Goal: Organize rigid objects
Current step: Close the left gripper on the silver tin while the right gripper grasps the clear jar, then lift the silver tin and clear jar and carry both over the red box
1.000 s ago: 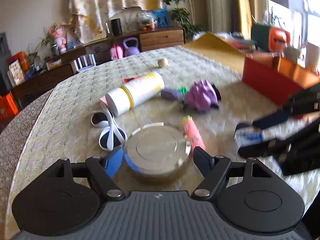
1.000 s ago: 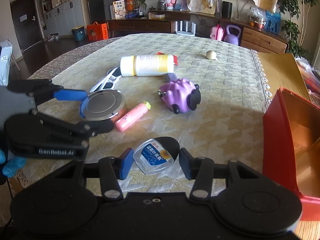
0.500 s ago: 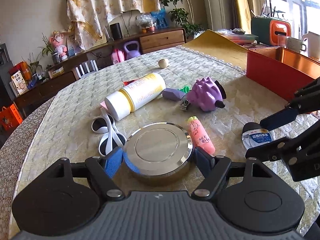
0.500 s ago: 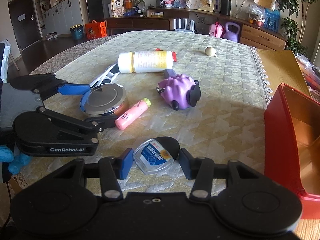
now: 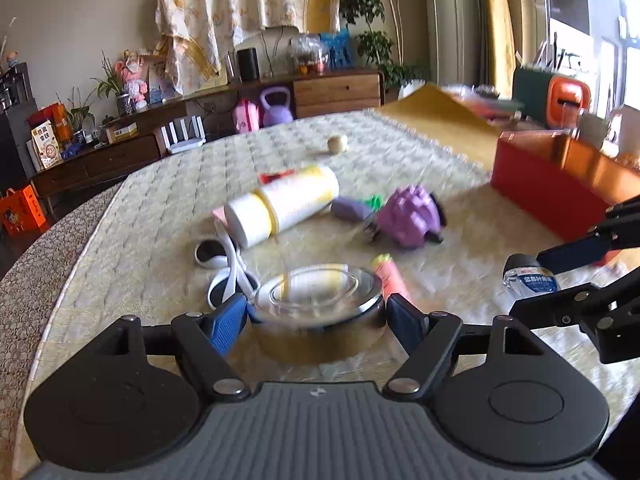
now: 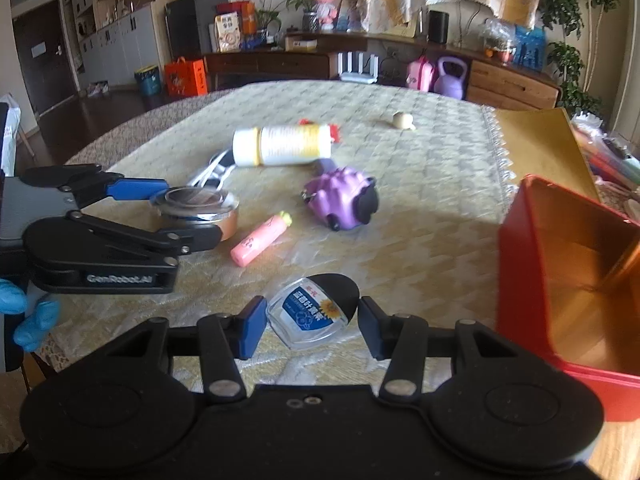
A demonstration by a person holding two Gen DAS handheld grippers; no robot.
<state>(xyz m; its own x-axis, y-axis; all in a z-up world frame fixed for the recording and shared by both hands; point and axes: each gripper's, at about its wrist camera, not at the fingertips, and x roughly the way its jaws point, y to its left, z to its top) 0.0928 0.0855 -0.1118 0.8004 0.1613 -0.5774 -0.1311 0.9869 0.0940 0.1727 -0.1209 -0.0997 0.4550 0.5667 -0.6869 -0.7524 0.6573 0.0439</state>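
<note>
Left wrist view: left gripper [image 5: 316, 316] clamps the round metal tin [image 5: 318, 304] by its rim, rigid, slick; right gripper [image 6: 312, 322] brackets a small clear bottle [image 6: 312, 312], contact unclear

A round metal tin [image 5: 318, 300] with a shiny lid is sitting near on the desk [image 6: 440, 184], blurred in the left wrist view. Just right of it a pink tube [image 6: 260, 238] with a green cap is lying on its side. A small clear bottle [image 6: 310, 312] with a black cap and blue label is lying flat nearer right. Farther back, a white and yellow bottle [image 6: 282, 146] is lying sideways, with white sunglasses [image 5: 224, 264] to its left. A purple spiky toy [image 6: 342, 198] is resting mid-desk, and a small cream ball [image 6: 402, 120] is sitting far. A red open box [image 6: 568, 276] is standing at the right.
</note>
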